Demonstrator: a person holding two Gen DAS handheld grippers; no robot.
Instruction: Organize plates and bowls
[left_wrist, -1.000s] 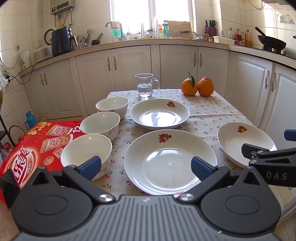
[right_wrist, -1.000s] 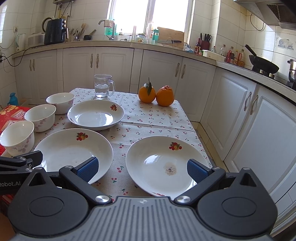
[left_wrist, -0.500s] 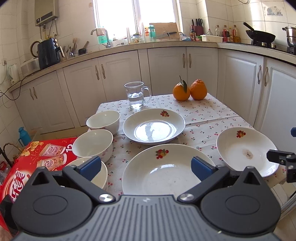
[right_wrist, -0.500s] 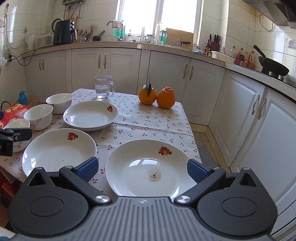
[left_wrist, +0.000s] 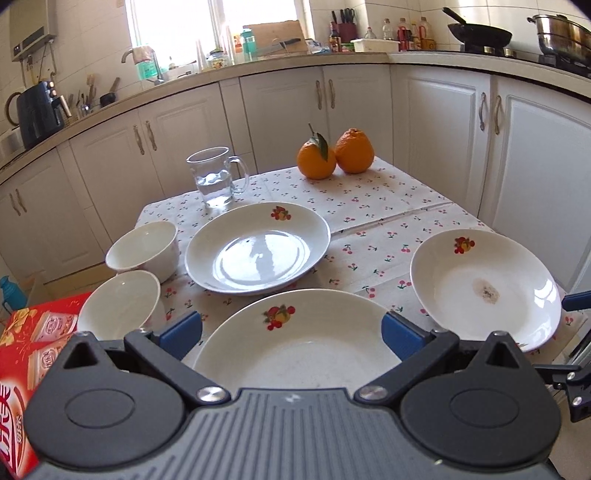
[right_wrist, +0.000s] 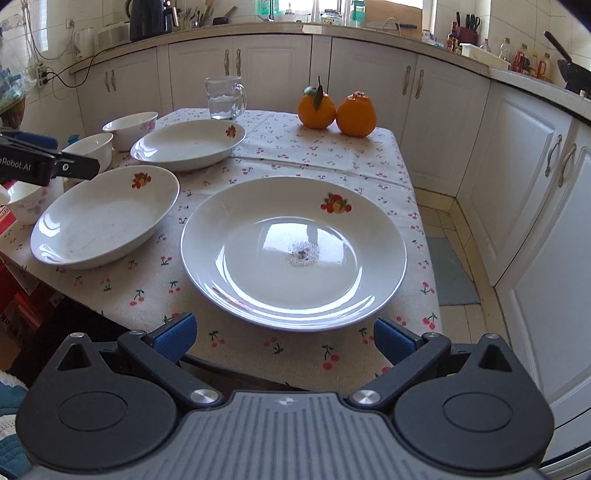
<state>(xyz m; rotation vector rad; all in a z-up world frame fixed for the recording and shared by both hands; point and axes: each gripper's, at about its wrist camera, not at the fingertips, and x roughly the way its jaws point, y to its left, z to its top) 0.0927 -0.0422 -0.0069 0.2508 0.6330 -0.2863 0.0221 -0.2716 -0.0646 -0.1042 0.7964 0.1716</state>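
Three white plates with fruit motifs lie on the cherry-print tablecloth: a near-left plate (left_wrist: 295, 343) (right_wrist: 103, 218), a far plate (left_wrist: 256, 247) (right_wrist: 188, 144) and a right plate (left_wrist: 484, 284) (right_wrist: 293, 251) with a small stain at its centre. Three white bowls stand along the left edge: far (left_wrist: 144, 247) (right_wrist: 129, 129), middle (left_wrist: 120, 306) (right_wrist: 90, 147), nearest (right_wrist: 26, 199). My left gripper (left_wrist: 291, 330) is open, its fingers either side of the near-left plate's front. My right gripper (right_wrist: 282, 334) is open, just before the right plate's near rim.
A glass mug of water (left_wrist: 216, 177) and two oranges (left_wrist: 334, 155) stand at the table's far end. A red carton (left_wrist: 22, 354) sits on the floor left of the table. White cabinets (right_wrist: 517, 184) run behind and to the right.
Both grippers have moved forward and down towards the table; the plates loom larger. The left gripper has turned right, and the nearest bowl has dropped out of its view. Both stay open.
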